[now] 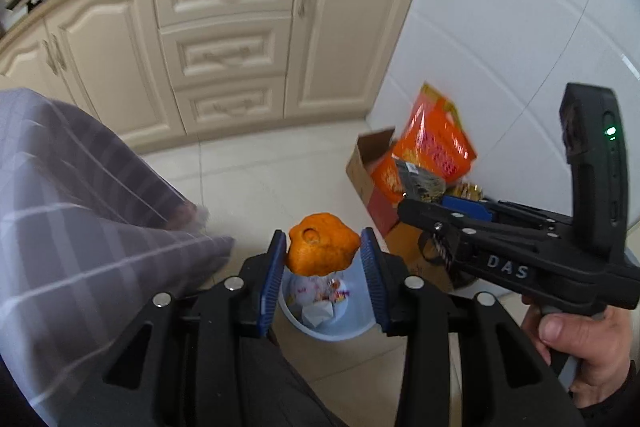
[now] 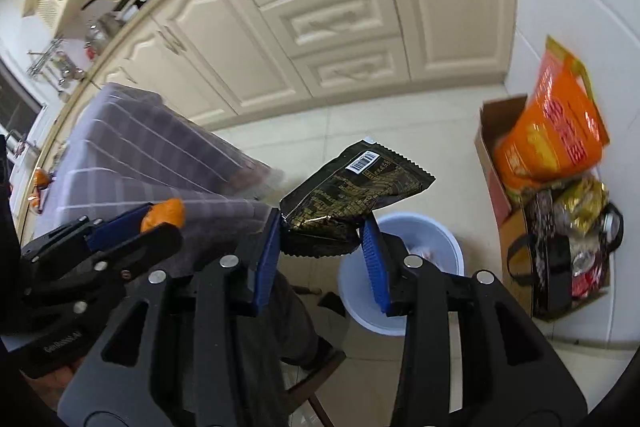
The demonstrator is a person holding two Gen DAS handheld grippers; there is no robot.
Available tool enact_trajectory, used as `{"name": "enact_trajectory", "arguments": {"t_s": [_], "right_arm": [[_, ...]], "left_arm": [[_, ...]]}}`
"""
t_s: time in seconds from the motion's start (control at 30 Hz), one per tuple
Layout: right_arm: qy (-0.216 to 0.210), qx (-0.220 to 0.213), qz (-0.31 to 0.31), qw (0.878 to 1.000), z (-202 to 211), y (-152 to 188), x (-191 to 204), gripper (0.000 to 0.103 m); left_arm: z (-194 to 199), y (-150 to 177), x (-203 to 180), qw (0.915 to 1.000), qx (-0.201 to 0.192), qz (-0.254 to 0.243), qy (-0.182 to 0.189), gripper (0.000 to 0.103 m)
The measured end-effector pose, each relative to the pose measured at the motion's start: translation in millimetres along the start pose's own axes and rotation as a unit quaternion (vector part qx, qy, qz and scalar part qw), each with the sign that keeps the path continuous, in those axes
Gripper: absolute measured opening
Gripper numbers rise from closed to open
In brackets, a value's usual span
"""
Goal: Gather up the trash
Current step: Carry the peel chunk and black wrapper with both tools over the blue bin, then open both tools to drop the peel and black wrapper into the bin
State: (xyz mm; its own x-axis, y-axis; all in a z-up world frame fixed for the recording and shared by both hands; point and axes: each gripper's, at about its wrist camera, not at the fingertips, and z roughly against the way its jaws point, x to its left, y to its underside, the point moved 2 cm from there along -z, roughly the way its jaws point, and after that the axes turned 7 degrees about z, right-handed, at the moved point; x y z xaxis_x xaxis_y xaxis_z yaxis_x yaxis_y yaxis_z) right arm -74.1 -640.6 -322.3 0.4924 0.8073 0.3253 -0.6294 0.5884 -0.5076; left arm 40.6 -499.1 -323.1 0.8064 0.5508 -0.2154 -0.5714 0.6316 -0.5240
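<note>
My left gripper (image 1: 323, 254) is shut on an orange peel (image 1: 322, 250) and holds it right above a light blue trash bin (image 1: 344, 331) that has paper and wrappers in it. My right gripper (image 2: 322, 233) is shut on a black and gold snack wrapper (image 2: 352, 191), held up left of the same bin (image 2: 424, 239). In the right wrist view the left gripper (image 2: 132, 223) shows at the left with the orange peel (image 2: 164, 217) between its blue pads. The right gripper's body (image 1: 520, 251) crosses the right of the left wrist view.
A table under a grey checked cloth (image 1: 80, 211) stands at the left. Cream kitchen cabinets (image 1: 224, 39) line the back. A cardboard box with orange bags (image 1: 424, 151) and a dark bag (image 2: 560, 247) stand by the white wall at the right. The floor is tiled.
</note>
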Motion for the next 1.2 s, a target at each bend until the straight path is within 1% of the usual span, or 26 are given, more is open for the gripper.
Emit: {"name": "enact_trajectory", "arguments": {"t_s": [0.17, 0.37, 0.47, 0.6, 0.7, 0.73, 0.77, 0.8, 0.83, 0.87, 0.9, 0.93, 0.97, 1.0, 1.07, 1.2], "right_arm": [[0.004, 0.032, -0.028, 0.999, -32, 15, -29, 0.039], [0.004, 0.066, -0.045, 0.997, -65, 26, -55, 0.039], [0.003, 0.083, -0.049, 0.995, -80, 31, -66, 0.039], [0.001, 0.098, -0.049, 0.994, -94, 36, -72, 0.039], [-0.002, 0.108, -0.046, 0.993, -103, 40, -74, 0.04], [-0.001, 0.11, -0.049, 0.993, -105, 41, -76, 0.043], [0.003, 0.114, -0.055, 0.992, -107, 43, -79, 0.044], [0.007, 0.116, -0.06, 0.991, -108, 44, -82, 0.048], [0.01, 0.117, -0.07, 0.991, -108, 46, -86, 0.053], [0.016, 0.114, -0.081, 0.99, -106, 47, -91, 0.065], [0.02, 0.111, -0.087, 0.99, -104, 48, -94, 0.072], [0.022, 0.107, -0.096, 0.989, -101, 49, -98, 0.084], [0.018, 0.104, -0.104, 0.989, -98, 50, -100, 0.092], [0.017, 0.102, -0.108, 0.989, -96, 51, -101, 0.095], [0.021, 0.096, -0.112, 0.989, -90, 50, -100, 0.097], [0.029, 0.086, -0.114, 0.989, -79, 44, -93, 0.097]], "left_arm": [[-57, 11, 2, 0.9986, 0.053, -0.004, -0.001, 0.037], [-118, 20, 5, 0.994, 0.11, -0.002, 0.0, 0.037], [-138, 20, 5, 0.9918, 0.128, -0.001, 0.0, 0.037], [-163, 22, 9, 0.988, 0.154, 0.002, 0.001, 0.038], [-176, 26, 11, 0.9847, 0.174, 0.005, 0.012, 0.039], [-179, 27, 12, 0.9835, 0.181, 0.005, 0.011, 0.04], [-183, 29, 12, 0.9819, 0.189, 0.005, 0.01, 0.042], [-186, 31, 15, 0.9799, 0.199, 0.007, 0.004, 0.051], [-187, 31, 17, 0.9796, 0.201, 0.011, -0.004, 0.061], [-185, 31, 21, 0.9802, 0.197, 0.015, -0.013, 0.065], [-182, 30, 25, 0.9814, 0.19, 0.021, -0.019, 0.074], [-179, 29, 28, 0.9822, 0.185, 0.026, -0.02, 0.081], [-176, 28, 30, 0.9827, 0.182, 0.029, -0.021, 0.083], [-170, 26, 30, 0.9842, 0.173, 0.028, -0.024, 0.084], [-159, 23, 27, 0.9868, 0.158, 0.019, -0.028, 0.085], [-132, 11, 17, 0.992, 0.122, 0.009, -0.031, 0.088]]}}
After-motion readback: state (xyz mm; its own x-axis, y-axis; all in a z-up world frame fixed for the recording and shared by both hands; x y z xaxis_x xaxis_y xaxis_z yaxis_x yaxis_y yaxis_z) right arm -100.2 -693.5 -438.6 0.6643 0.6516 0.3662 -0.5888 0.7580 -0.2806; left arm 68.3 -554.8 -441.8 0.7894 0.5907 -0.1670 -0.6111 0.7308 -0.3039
